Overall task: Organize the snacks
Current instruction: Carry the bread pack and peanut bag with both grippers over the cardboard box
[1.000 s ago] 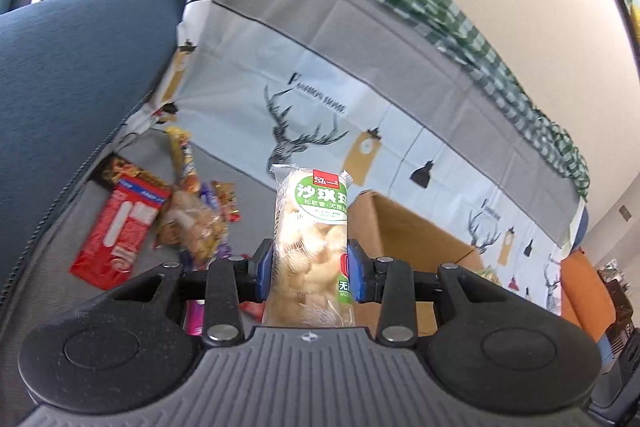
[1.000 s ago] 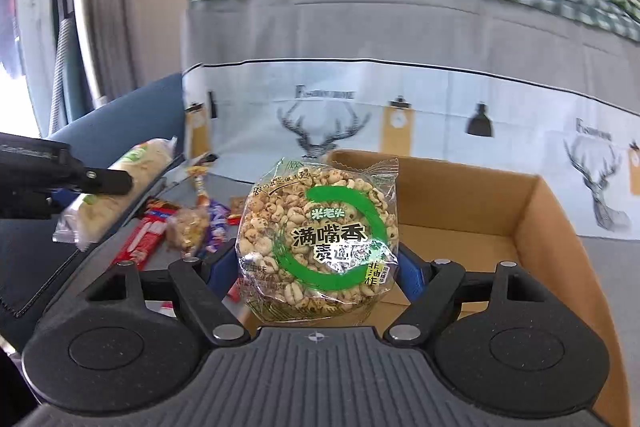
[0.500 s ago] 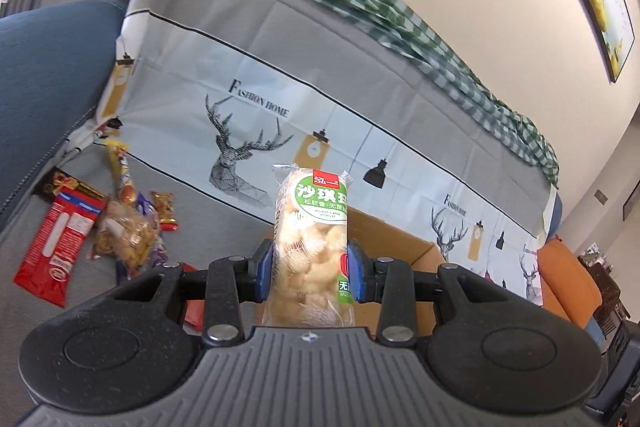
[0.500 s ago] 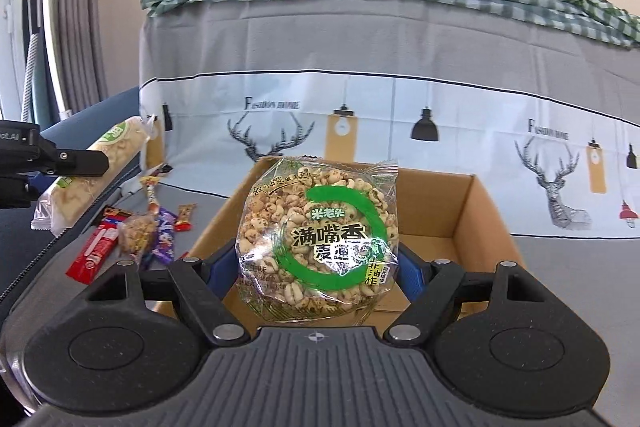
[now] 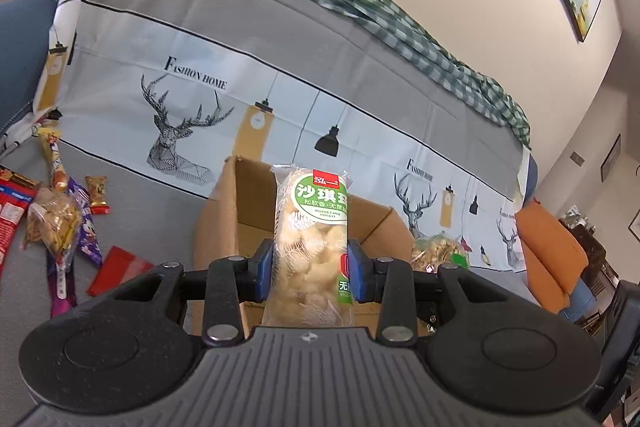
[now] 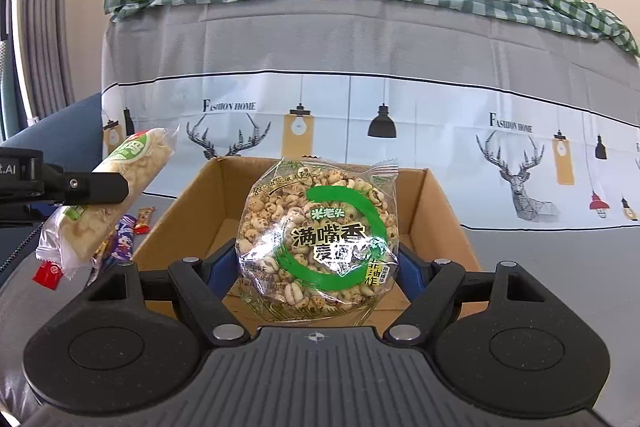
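Observation:
My left gripper (image 5: 311,273) is shut on a long pale rice-crisp bar packet (image 5: 312,239) with a green label, held upright in front of an open cardboard box (image 5: 218,223). In the right wrist view that bar packet (image 6: 108,203) hangs left of the cardboard box (image 6: 440,203), with the left gripper's finger (image 6: 88,187) across it. My right gripper (image 6: 318,267) is shut on a round clear bag of puffed grain (image 6: 318,241) with a green ring print, held at the box's near edge. That puffed grain bag (image 5: 438,251) peeks in at the right of the left wrist view.
Loose snacks lie on the grey sofa seat left of the box: a red packet (image 5: 10,215), a clear bag of yellow pieces (image 5: 54,223), purple wrappers (image 5: 86,223), a small candy (image 5: 98,193). The deer-print sofa back (image 6: 360,115) rises behind. An orange cushion (image 5: 550,247) sits far right.
Both grippers have swung right toward the cardboard box with their packets held. The box now fills the middle of both views, and the loose snacks have slid to the left.

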`<act>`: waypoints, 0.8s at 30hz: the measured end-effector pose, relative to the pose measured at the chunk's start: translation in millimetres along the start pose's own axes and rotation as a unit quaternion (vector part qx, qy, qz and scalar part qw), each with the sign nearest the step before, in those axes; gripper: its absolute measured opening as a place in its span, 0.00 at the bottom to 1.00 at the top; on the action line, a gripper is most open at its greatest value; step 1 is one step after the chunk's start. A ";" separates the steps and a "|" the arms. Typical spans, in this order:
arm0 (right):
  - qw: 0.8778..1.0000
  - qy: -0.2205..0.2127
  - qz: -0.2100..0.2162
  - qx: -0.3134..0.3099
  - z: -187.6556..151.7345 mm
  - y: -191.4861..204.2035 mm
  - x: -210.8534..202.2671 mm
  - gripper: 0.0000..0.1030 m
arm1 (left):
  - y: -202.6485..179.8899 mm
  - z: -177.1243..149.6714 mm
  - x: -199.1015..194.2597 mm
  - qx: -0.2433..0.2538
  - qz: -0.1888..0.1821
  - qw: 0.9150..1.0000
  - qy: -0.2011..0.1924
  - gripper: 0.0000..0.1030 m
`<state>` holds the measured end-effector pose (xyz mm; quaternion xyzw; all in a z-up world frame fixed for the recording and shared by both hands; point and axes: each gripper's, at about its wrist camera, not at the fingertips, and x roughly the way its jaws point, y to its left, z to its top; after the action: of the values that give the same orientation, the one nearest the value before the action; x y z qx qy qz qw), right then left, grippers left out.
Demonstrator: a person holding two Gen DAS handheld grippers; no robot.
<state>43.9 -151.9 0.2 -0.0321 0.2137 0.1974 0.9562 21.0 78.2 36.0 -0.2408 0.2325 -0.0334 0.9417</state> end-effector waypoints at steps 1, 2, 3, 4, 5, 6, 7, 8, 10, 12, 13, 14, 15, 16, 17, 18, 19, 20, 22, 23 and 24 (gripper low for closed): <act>1.000 0.001 -0.002 0.001 -0.3 -1.3 0.0 0.77 | 0.3 -1.2 1.4 -0.001 -0.002 1.000 0.002 0.40; 1.000 0.001 -0.005 0.003 -0.4 -3.0 0.3 0.77 | 0.3 -2.0 2.7 -0.003 -0.004 1.000 0.005 0.40; 1.000 0.001 -0.007 0.005 -0.7 -3.9 0.0 0.77 | 0.3 -2.3 3.3 -0.004 -0.007 1.000 0.006 0.40; 1.000 0.001 -0.009 0.008 -0.8 -5.0 -0.2 0.77 | -0.5 -2.3 4.2 -0.003 -0.009 1.000 0.007 0.40; 1.000 0.001 -0.010 0.009 -0.9 -6.1 -0.3 0.78 | -1.5 -2.9 4.8 -0.001 -0.011 1.000 0.008 0.40; 1.000 0.001 -0.012 0.010 -1.3 -5.9 -0.8 0.78 | -2.5 -3.2 5.0 0.002 -0.014 1.000 0.009 0.40; 1.000 0.000 -0.013 0.010 -1.6 -6.2 -1.1 0.77 | -3.9 -3.6 5.3 0.005 -0.016 1.000 0.010 0.40; 1.000 0.000 -0.014 0.010 -1.8 -6.7 -1.1 0.78 | -4.8 -4.1 5.5 0.007 -0.018 1.000 0.010 0.40; 1.000 0.000 -0.015 0.010 -2.3 -6.9 -1.4 0.77 | -7.5 -5.1 5.5 0.012 -0.020 1.000 0.010 0.40; 1.000 -0.001 -0.016 0.011 -2.6 -6.9 -1.7 0.78 | -9.0 -5.9 5.8 0.015 -0.022 1.000 0.011 0.40; 1.000 -0.001 -0.016 0.012 -2.9 -7.0 -2.0 0.78 | -9.3 -6.1 5.9 0.016 -0.022 1.000 0.011 0.40; 1.000 -0.002 -0.017 0.012 -2.7 -6.8 -2.2 0.78 | -9.4 -6.4 6.0 0.016 -0.023 1.000 0.012 0.40; 1.000 -0.002 -0.018 0.013 -2.8 -5.9 -2.4 0.78 | -9.9 -6.4 5.8 0.016 -0.024 1.000 0.012 0.40; 1.000 -0.001 -0.019 0.013 -3.0 -4.8 -2.6 0.78 | -10.0 -6.5 5.7 0.017 -0.025 0.999 0.011 0.40; 1.000 -0.001 -0.019 0.013 -3.0 -4.6 -2.6 0.78 | -10.4 -6.5 5.5 0.017 -0.025 0.999 0.011 0.40; 1.000 -0.002 -0.019 0.013 -2.9 -4.7 -2.5 0.78 | -10.5 -6.7 5.3 0.018 -0.026 0.999 0.011 0.40; 1.000 -0.002 -0.020 0.012 -2.8 -4.8 -2.4 0.78 | -10.7 -6.9 5.3 0.018 -0.028 0.999 0.011 0.40; 1.000 -0.002 -0.020 0.012 -3.0 -5.1 -2.5 0.78 | -10.7 -6.4 6.0 0.019 -0.029 0.999 0.012 0.40; 1.000 -0.001 -0.020 0.013 -3.1 -5.6 -2.2 0.78 | -11.8 -6.9 6.4 0.021 -0.030 0.999 0.012 0.40; 1.000 -0.001 -0.021 0.013 -3.5 -5.6 -2.3 0.78 | -12.3 -7.2 6.7 0.023 -0.031 0.999 0.013 0.39; 1.000 0.000 -0.022 0.015 -3.5 -4.0 -2.3 0.78 | -13.2 -7.5 6.9 0.024 -0.032 0.999 0.013 0.40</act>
<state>42.1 -157.0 -2.1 -0.0227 0.2156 0.1730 0.9608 24.3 62.0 33.4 -0.2246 0.2358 -0.0718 0.9427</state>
